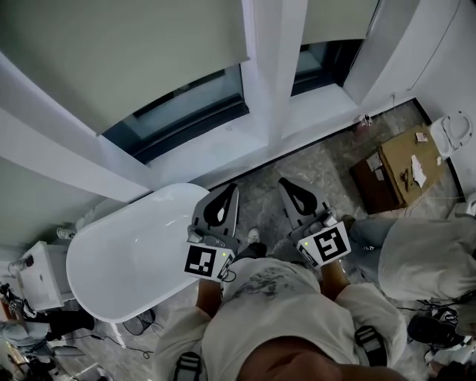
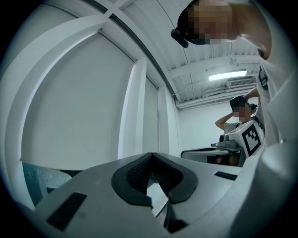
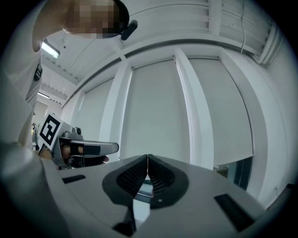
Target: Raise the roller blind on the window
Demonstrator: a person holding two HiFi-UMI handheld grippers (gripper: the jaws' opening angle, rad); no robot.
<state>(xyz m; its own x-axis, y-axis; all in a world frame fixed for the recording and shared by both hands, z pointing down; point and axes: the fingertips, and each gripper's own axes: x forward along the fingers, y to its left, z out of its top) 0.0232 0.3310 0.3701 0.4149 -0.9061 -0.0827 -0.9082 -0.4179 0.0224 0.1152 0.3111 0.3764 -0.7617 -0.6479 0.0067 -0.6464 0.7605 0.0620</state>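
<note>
Pale grey roller blinds cover most of the window. In the head view the wide blind (image 1: 111, 52) hangs at the upper left, with a strip of dark glass (image 1: 186, 108) bare under its bottom edge. A narrower blind (image 1: 335, 18) hangs beyond the white mullion (image 1: 271, 67). My left gripper (image 1: 229, 187) and right gripper (image 1: 287, 183) are held side by side in front of my chest, well short of the window. Both point at it. The left gripper (image 2: 151, 155) is shut with nothing between its pads, facing a blind (image 2: 79, 107). The right gripper (image 3: 147, 157) is shut and empty too, facing blinds (image 3: 153, 111).
A white bathtub (image 1: 126, 253) stands at the left under the window sill. An open cardboard box (image 1: 405, 167) and a white toilet (image 1: 454, 134) are at the right. Another person (image 1: 424, 257) stands close on my right. Grey stone floor (image 1: 260, 201) lies under the grippers.
</note>
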